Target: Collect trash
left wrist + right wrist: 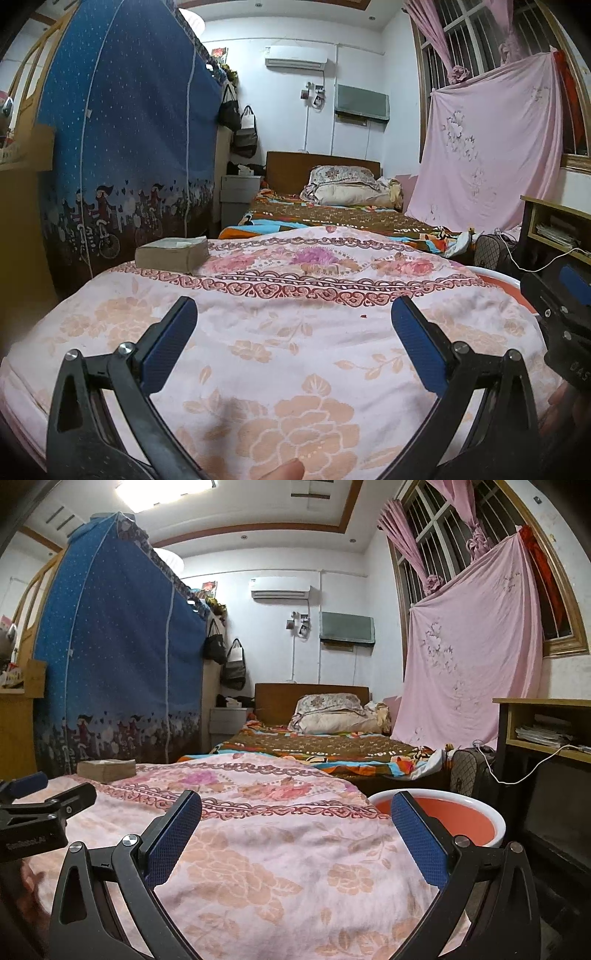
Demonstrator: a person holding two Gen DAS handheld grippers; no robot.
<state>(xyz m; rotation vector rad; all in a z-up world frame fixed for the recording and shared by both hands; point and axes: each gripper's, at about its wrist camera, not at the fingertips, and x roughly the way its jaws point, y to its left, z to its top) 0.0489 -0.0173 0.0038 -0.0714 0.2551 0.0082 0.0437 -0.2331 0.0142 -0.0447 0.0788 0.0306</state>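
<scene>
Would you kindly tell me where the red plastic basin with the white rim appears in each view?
Left wrist: red plastic basin with white rim, a sliver at the right, beyond the blanket.
Right wrist: basin, lower right, behind the tool's right finger.
Shared landmark: brown tissue box on the blanket.

box [171, 254] on blanket [295, 332], far left | basin [443, 821] right of blanket
</scene>
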